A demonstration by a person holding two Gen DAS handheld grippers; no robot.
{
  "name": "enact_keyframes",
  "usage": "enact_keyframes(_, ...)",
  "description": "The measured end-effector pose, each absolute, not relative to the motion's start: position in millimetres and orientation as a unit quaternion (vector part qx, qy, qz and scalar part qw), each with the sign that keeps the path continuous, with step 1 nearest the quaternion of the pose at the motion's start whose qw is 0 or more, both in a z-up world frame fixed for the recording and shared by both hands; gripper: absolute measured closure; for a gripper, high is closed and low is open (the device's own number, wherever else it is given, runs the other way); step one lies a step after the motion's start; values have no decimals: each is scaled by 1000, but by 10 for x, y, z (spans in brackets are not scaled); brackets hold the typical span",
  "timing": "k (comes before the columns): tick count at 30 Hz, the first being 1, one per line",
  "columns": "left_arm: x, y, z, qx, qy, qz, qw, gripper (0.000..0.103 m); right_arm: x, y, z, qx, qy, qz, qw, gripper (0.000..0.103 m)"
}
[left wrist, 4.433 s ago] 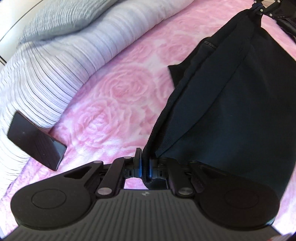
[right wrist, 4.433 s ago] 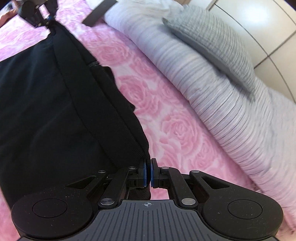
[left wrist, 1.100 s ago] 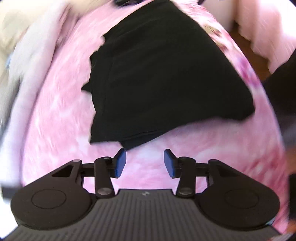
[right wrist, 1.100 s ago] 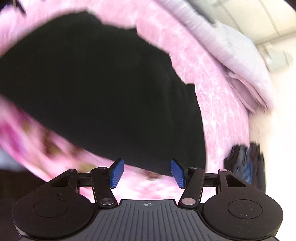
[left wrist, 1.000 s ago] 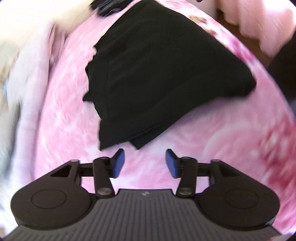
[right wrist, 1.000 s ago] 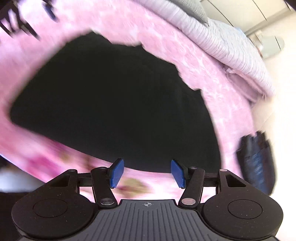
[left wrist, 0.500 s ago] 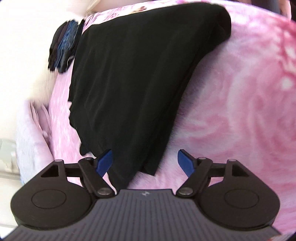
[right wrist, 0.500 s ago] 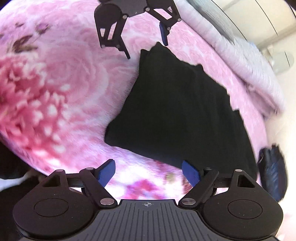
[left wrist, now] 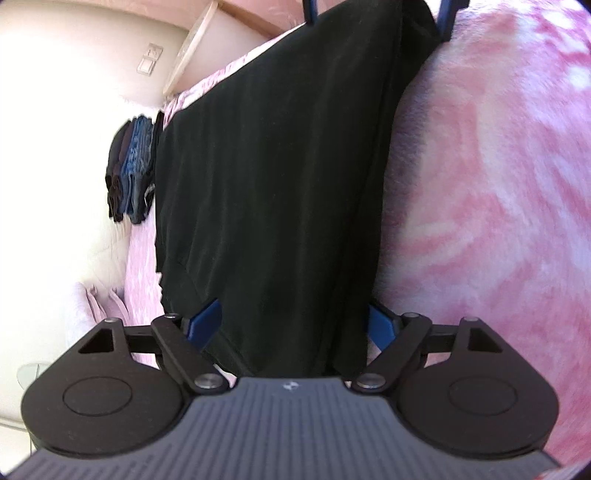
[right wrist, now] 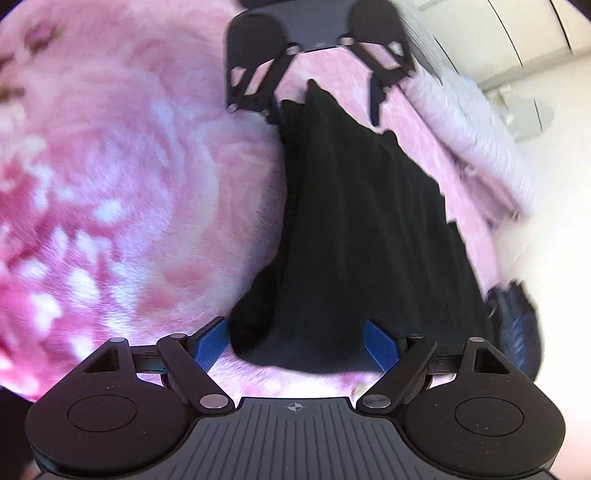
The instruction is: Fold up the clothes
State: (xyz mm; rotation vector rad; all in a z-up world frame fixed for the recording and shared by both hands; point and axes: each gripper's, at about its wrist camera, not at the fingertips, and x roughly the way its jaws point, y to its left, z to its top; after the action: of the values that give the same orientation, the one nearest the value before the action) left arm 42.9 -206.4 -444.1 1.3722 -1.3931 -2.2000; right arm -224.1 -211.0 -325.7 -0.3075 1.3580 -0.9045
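A black garment lies folded into a long band on the pink rose blanket. My left gripper straddles its near end, jaws opening, cloth lying between the blue pads without being pinched. In the right wrist view the same garment runs away from my right gripper, which stands open over the opposite end, the cloth's corner between its pads. Each gripper shows in the other's view: the left gripper at the far end, and the right gripper at the top edge.
A stack of dark and blue folded clothes sits beyond the garment by the bed's edge, also in the right wrist view as folded clothes. A striped grey duvet lies along one side. The blanket spreads wide on the other side.
The garment, held up hanging by both shut grippers earlier, now lies flat. Both grippers have widened their jaws and sunk to its two opposite ends; the left one rolled.
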Motion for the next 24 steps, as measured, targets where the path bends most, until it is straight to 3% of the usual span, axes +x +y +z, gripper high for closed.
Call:
enact_keyframes(6, 402, -2149, -4592, 473, -477, -731, 122, 49, -2288, -2123, -3364, -195, 602, -393, 667, 21)
enact_keyframes(18, 423, -2180, -4700, 445, -492, -739, 118, 52, -2512, -2026, -3447, -238, 608, -373, 659, 21)
enact_keyframes(21, 402, -2178, -4669, 460, -472, -743, 111, 79, -2479, -2194, -3422, -232, 603, -374, 666, 21)
enact_keyframes(23, 393, -2193, -4604, 466, -456, -750, 109, 85, -2509, -2282, -3359, -213, 599, -375, 675, 22)
enact_keyframes(24, 388, -2202, -4569, 469, -448, -754, 108, 88, -2539, -2315, -3314, -199, 598, -374, 681, 31)
